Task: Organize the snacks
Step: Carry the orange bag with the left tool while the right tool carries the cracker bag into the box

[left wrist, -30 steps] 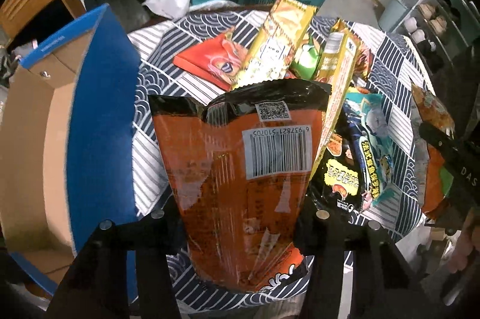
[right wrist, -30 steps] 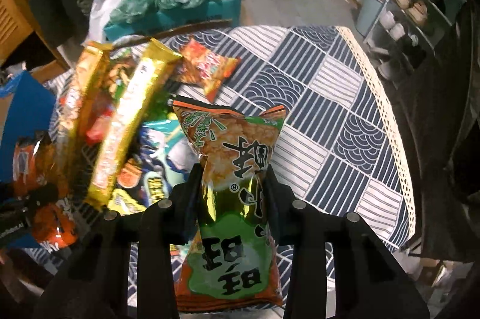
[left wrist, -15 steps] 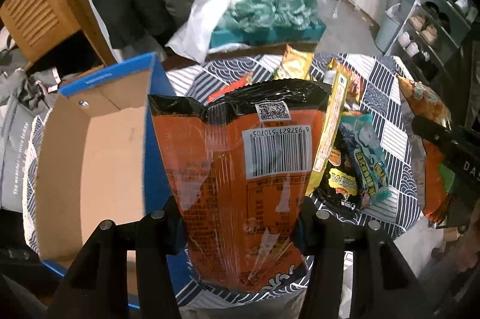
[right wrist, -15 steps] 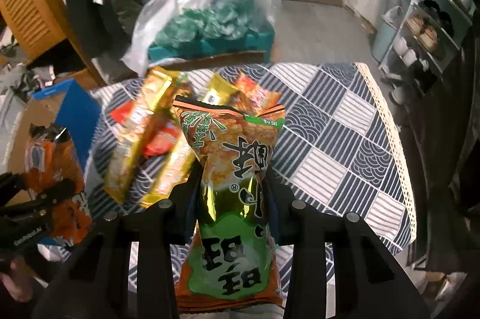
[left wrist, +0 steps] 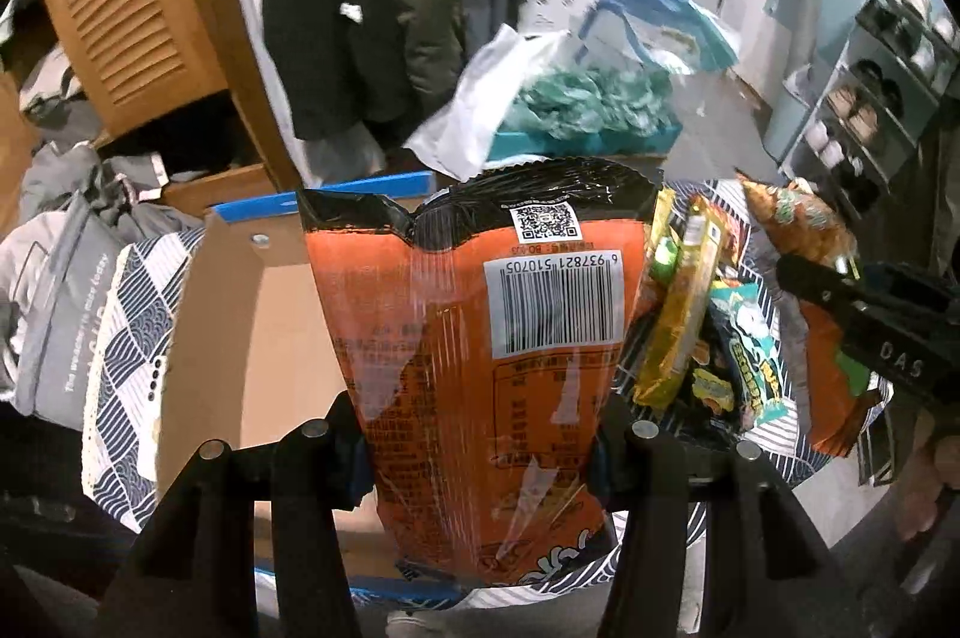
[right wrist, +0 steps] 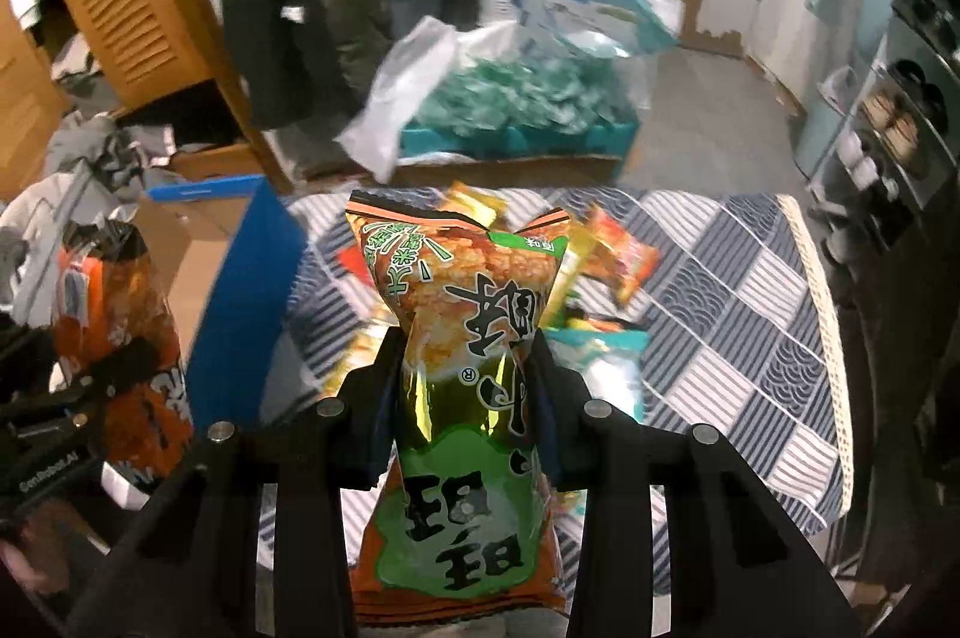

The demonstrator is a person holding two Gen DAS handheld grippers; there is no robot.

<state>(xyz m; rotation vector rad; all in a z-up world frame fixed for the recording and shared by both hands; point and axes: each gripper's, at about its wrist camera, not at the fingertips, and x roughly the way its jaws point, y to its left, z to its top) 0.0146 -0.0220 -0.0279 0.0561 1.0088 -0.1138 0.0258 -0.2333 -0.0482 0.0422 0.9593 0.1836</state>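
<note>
Presently left claw (left wrist: 480, 434) tilted down, clamps orange bag (left wrist: 480, 338); right claw (right wrist: 465, 398) likewise, pinching green bag (right wrist: 465, 398).

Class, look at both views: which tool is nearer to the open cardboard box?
Left. The left tool, shut on the orange bag, hangs directly before the box. The right tool, shut on the green bag, is over the table, beyond the box's blue wall.

Two wrist fisheyes, angled steeply down (close behind held packets), sharing table (left wrist: 135, 278) and box (right wrist: 240, 302).
</note>
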